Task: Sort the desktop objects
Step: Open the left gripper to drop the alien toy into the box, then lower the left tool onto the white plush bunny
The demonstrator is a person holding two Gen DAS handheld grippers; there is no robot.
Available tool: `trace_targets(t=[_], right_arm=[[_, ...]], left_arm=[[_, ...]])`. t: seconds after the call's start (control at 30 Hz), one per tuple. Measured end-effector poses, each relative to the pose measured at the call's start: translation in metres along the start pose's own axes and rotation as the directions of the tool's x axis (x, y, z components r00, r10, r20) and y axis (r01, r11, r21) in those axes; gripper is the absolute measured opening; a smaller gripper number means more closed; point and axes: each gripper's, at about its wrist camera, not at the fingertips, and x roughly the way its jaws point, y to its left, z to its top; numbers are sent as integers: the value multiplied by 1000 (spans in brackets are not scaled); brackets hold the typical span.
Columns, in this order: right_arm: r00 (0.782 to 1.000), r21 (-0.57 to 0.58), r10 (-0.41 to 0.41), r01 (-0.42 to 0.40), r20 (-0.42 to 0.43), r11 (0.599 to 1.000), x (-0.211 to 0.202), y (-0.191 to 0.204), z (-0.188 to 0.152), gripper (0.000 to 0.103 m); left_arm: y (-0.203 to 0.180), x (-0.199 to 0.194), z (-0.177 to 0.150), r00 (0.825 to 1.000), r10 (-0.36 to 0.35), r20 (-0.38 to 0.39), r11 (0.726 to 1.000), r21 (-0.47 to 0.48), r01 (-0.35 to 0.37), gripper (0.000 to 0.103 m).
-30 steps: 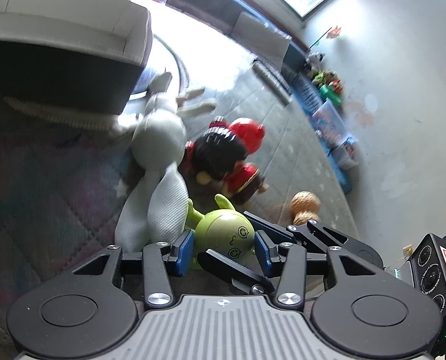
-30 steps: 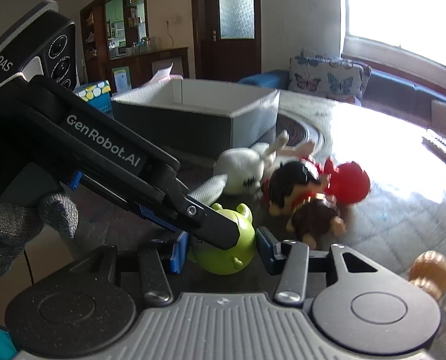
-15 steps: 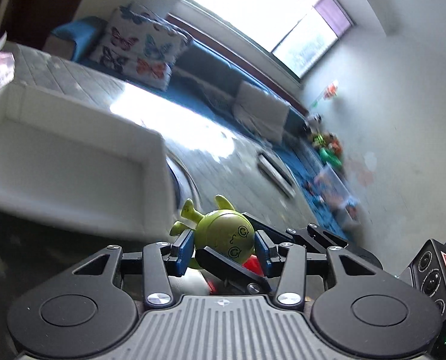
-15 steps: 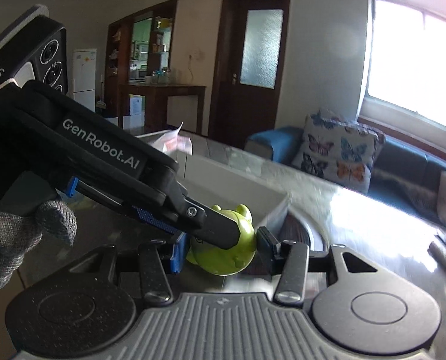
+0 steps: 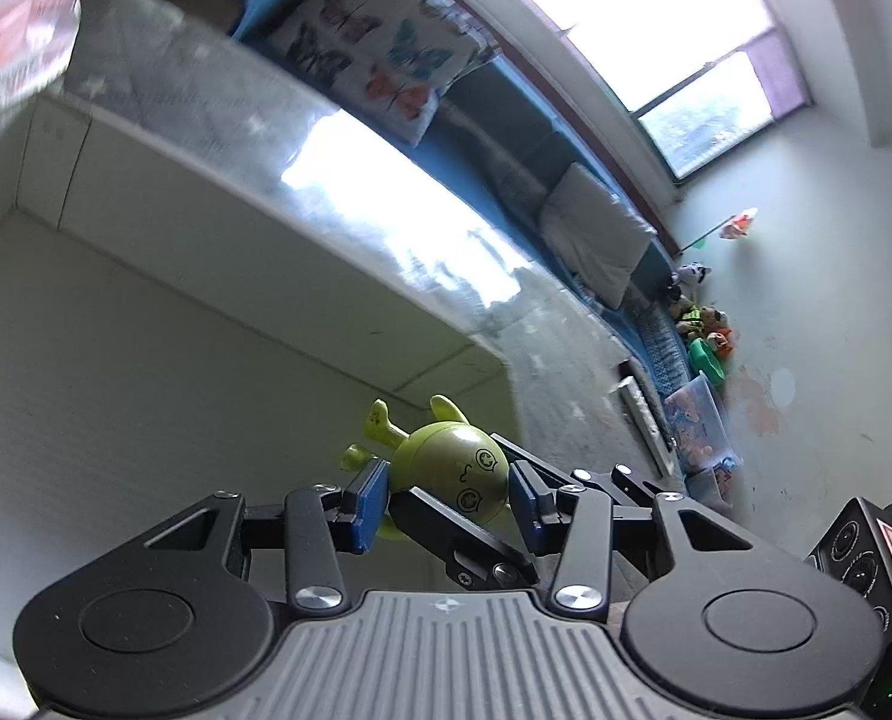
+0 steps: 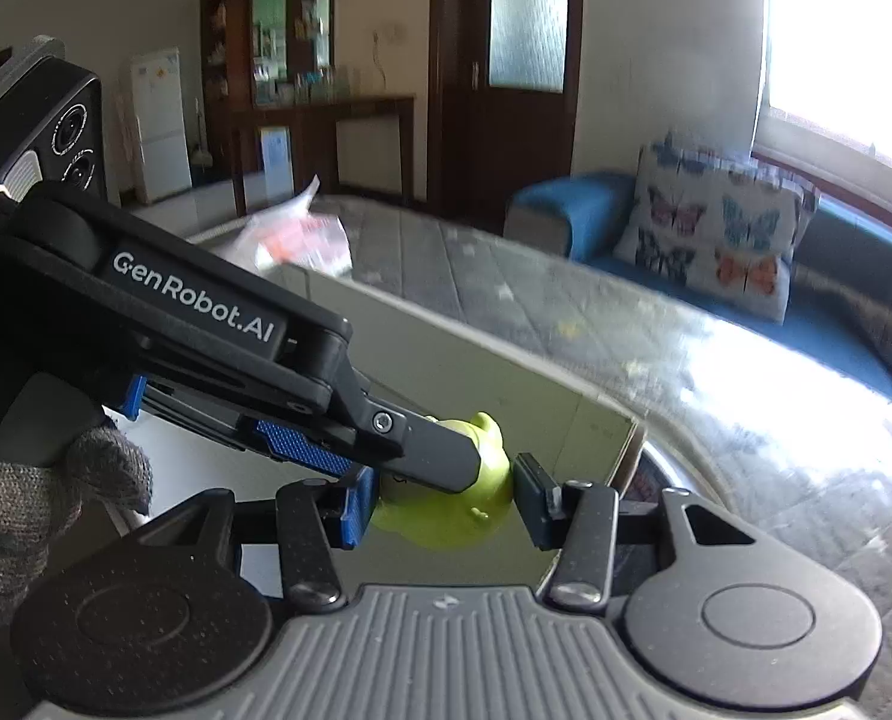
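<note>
A green alien toy [image 5: 455, 471] with antennae sits between the blue pads of both grippers, held in the air over the open white box [image 5: 146, 360]. My left gripper [image 5: 446, 504] is shut on it from one side. My right gripper [image 6: 443, 510] is shut on it too, and its finger crosses under the toy in the left wrist view. In the right wrist view the left gripper's body [image 6: 194, 312] covers part of the toy [image 6: 446, 516]. The box's inside [image 6: 464, 384] lies just behind the toy.
A plastic-wrapped packet [image 6: 299, 240] lies beyond the box's far corner. The grey quilted tabletop [image 5: 350, 180] runs past the box. A blue sofa with a butterfly cushion [image 6: 716, 234] stands behind the table. A gloved hand [image 6: 38, 498] holds the left gripper.
Both grippers have lifted the green toy off the table, away from the other toys, and carried it over the white box. The box now fills the left wrist view.
</note>
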Motion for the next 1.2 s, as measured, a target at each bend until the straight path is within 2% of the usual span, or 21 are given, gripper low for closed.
trace_targets(t=[0.2,0.53,0.83,1.2], right_arm=[[996,-51,-27,23,-81,998,20,3,-2,49],[993,-109,-57,46,-100,993,39,15,-3,49],[996,-94,-57,51,-68,994,31,8,1,50],[999,-70,-51,52,17,996,-18,9,2,51]], left_arm=[[12,13,1,1000,13,-27,999,-30,-14,47],[13,14,-3,997,65,-29,998,-13,-66,46],[6,9,-5,996,93,-6,996,-4,-93,46],[-25,-18,-19,995,82,51,994,67,-85,46]])
